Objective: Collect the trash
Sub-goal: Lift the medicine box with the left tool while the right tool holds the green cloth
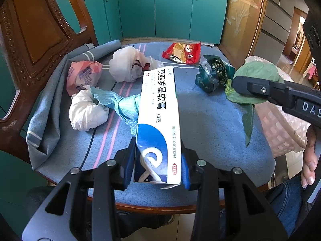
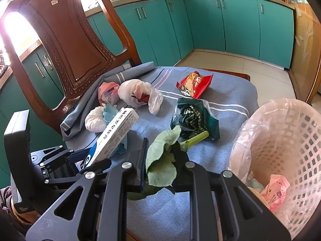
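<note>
Two grips are full: my left gripper (image 1: 158, 168) clamps the box (image 1: 158, 120) lengthwise, my right gripper (image 2: 160, 164) pinches the leaf (image 2: 162, 156). The basket (image 2: 297, 132) stands past the chair's right edge, nearest my right hand.

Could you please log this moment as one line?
left gripper: holds white-blue cardboard box | right gripper: holds green leaf | pink plastic basket: beside

Right tongs (image 2: 160, 158) clamp a green leaf (image 2: 160, 160) beside the basket (image 2: 291, 140).
</note>
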Demonstrator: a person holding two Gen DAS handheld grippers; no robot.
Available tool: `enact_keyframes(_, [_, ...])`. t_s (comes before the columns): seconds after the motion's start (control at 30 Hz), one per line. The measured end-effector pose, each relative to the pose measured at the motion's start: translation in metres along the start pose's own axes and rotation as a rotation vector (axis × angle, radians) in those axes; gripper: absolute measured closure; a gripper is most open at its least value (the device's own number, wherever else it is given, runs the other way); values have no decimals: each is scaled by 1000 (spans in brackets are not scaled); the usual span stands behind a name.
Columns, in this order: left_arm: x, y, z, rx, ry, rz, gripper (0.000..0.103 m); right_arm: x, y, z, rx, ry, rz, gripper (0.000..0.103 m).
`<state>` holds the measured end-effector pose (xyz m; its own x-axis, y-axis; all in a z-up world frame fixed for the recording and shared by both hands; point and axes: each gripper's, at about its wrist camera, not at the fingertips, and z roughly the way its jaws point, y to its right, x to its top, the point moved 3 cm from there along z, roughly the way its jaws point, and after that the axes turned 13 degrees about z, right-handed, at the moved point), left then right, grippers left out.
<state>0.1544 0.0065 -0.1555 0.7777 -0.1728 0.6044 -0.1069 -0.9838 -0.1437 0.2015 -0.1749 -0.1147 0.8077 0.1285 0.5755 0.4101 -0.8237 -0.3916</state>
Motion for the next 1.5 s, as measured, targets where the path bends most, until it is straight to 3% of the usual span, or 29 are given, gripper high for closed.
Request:
enact_keyframes(0.97, [-2,-11,-11,25,18,-29,64,-6,-6,3,1,-8,-11,84])
enact_keyframes(1.5, [1,-16,-25,43,47,-46,64,-1,-8,-7,26,40,-10,84])
